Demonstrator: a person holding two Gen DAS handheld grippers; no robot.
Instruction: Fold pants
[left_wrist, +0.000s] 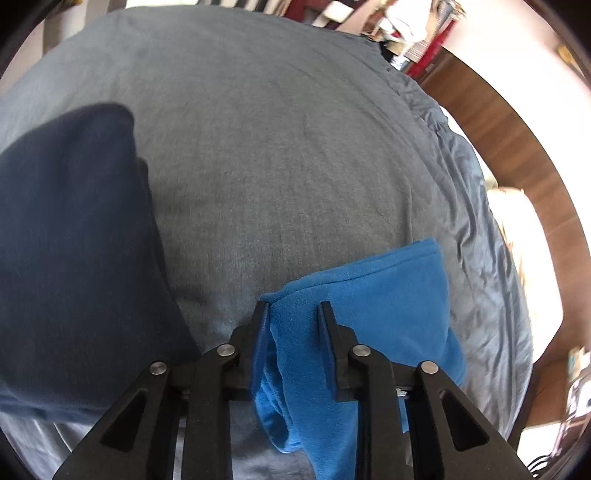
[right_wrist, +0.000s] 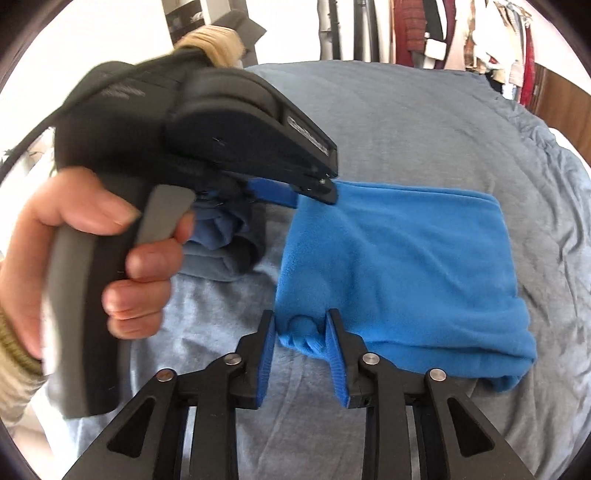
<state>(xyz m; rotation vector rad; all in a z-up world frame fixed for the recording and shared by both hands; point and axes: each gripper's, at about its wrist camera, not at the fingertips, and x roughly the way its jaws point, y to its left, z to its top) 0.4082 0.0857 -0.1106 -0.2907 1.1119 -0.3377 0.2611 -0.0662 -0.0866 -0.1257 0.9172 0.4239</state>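
Note:
The blue fleece pants (right_wrist: 399, 266) lie folded into a thick rectangle on the grey bed cover (right_wrist: 406, 122). In the right wrist view my right gripper (right_wrist: 301, 321) straddles the near left corner of the pants. Its jaws stand slightly apart, and the cloth bulges loosely between the pads without being pinched. A hand (right_wrist: 110, 240) holds my left gripper (right_wrist: 328, 190), whose tips sit on the far left corner of the pants. In the left wrist view the left gripper (left_wrist: 294, 314) has a bunched fold of the blue pants (left_wrist: 388, 295) filling the gap, pressed by both pads.
A dark navy folded garment (left_wrist: 74, 221) lies on the bed left of the left gripper. Its grey-blue and dark layers show in the right wrist view as a pile of cloth (right_wrist: 221, 243). Wooden floor (left_wrist: 498, 129) borders the bed on the right. Hanging clothes (right_wrist: 443, 29) line the back.

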